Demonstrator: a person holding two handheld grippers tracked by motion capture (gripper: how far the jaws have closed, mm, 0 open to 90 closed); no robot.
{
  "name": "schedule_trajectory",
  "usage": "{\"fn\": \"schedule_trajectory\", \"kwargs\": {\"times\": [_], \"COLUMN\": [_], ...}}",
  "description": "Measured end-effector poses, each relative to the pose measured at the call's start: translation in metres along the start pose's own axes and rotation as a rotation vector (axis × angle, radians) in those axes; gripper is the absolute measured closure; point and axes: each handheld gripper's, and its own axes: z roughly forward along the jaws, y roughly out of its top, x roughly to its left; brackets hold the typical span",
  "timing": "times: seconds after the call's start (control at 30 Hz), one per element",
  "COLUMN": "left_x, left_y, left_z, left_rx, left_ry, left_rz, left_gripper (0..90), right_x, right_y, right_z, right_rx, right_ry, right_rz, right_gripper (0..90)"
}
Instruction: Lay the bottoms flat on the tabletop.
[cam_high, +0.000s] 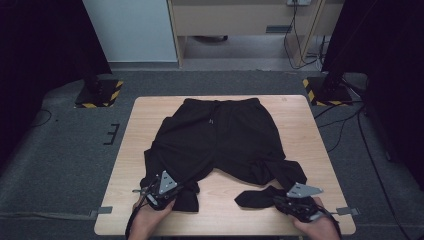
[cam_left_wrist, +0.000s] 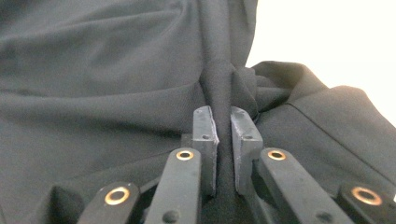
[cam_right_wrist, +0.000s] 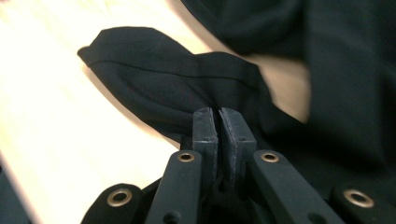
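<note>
Black shorts (cam_high: 220, 137) lie spread on the wooden table (cam_high: 295, 107), waistband toward the far edge, both leg ends bunched near the front. My left gripper (cam_high: 176, 191) sits at the front left, shut on a fold of the left leg's fabric (cam_left_wrist: 223, 93), which is pinched between its pads. My right gripper (cam_high: 279, 199) is at the front right, shut on the crumpled right leg hem (cam_right_wrist: 187, 79), cloth squeezed thin between its jaws. A hand holds each gripper from the near edge.
Grey carpet surrounds the table. Two stand bases with yellow-black tape (cam_high: 99, 92) (cam_high: 325, 90) sit at the far corners. Cables (cam_high: 350, 130) trail on the floor at the right. Bare wood lies between the two leg ends (cam_high: 220, 190).
</note>
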Motion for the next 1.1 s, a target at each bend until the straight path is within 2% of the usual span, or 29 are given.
{"fn": "schedule_trajectory", "kwargs": {"times": [0.07,0.1,0.13,0.2,0.27,0.33,0.4,0.43,0.47,0.57,0.7,0.77,0.8,0.87,0.9,1.1], "left_x": [0.0,0.0,0.0,0.001,0.0,-0.001,-0.002,-0.002,-0.002,-0.002,-0.001,0.0,0.001,0.001,0.001,0.001], "left_y": [0.0,0.0,0.001,0.001,0.001,0.002,0.002,0.002,0.002,0.002,0.002,0.002,0.002,0.001,0.001,0.001], "left_z": [0.005,0.005,0.006,0.005,0.005,0.005,0.005,0.004,0.004,0.004,0.0,-0.003,-0.003,-0.001,0.0,0.002], "left_rx": [0.008,0.008,0.007,-0.001,-0.008,-0.01,-0.017,-0.022,-0.023,-0.014,-0.027,-0.037,-0.037,-0.03,-0.026,-0.019], "left_ry": [-0.004,-0.004,-0.003,-0.005,-0.008,-0.01,-0.012,-0.013,-0.013,-0.012,-0.008,-0.008,-0.009,-0.013,-0.013,-0.013], "left_rz": [-0.006,-0.006,-0.009,-0.018,-0.019,-0.014,-0.013,-0.012,-0.011,0.001,0.0,-0.004,-0.005,-0.003,-0.003,-0.005], "left_gripper": [82.0,82.0,81.7,81.3,79.6,78.6,78.0,77.9,77.9,79.0,80.2,80.5,80.6,80.4,79.7,79.2], "right_x": [-0.005,-0.005,-0.009,-0.011,-0.016,-0.018,-0.019,-0.018,-0.018,-0.024,-0.049,-0.063,-0.068,-0.074,-0.077,-0.078], "right_y": [-0.018,-0.018,-0.03,-0.034,-0.04,-0.037,-0.027,-0.01,-0.01,0.015,0.034,0.032,0.029,0.02,0.011,-0.003], "right_z": [-0.021,-0.021,-0.035,-0.039,-0.047,-0.052,-0.056,-0.058,-0.058,-0.054,-0.038,-0.03,-0.026,-0.02,-0.016,-0.009], "right_rx": [0.012,0.012,0.017,0.01,-0.01,-0.062,-0.112,-0.169,-0.169,-0.222,-0.23,-0.212,-0.193,-0.161,-0.151,-0.118], "right_ry": [-0.014,-0.014,-0.025,-0.029,-0.021,-0.01,0.001,0.002,0.002,-0.031,-0.106,-0.133,-0.144,-0.17,-0.174,-0.184], "right_rz": [0.013,0.013,0.034,0.046,0.084,0.112,0.111,0.1,0.1,0.087,0.113,0.148,0.148,0.161,0.187,0.207], "right_gripper": [85.2,85.2,84.9,84.1,77.0,65.8,55.2,48.4,48.4,42.6,43.1,46.9,47.9,47.9,45.9,38.2]}}
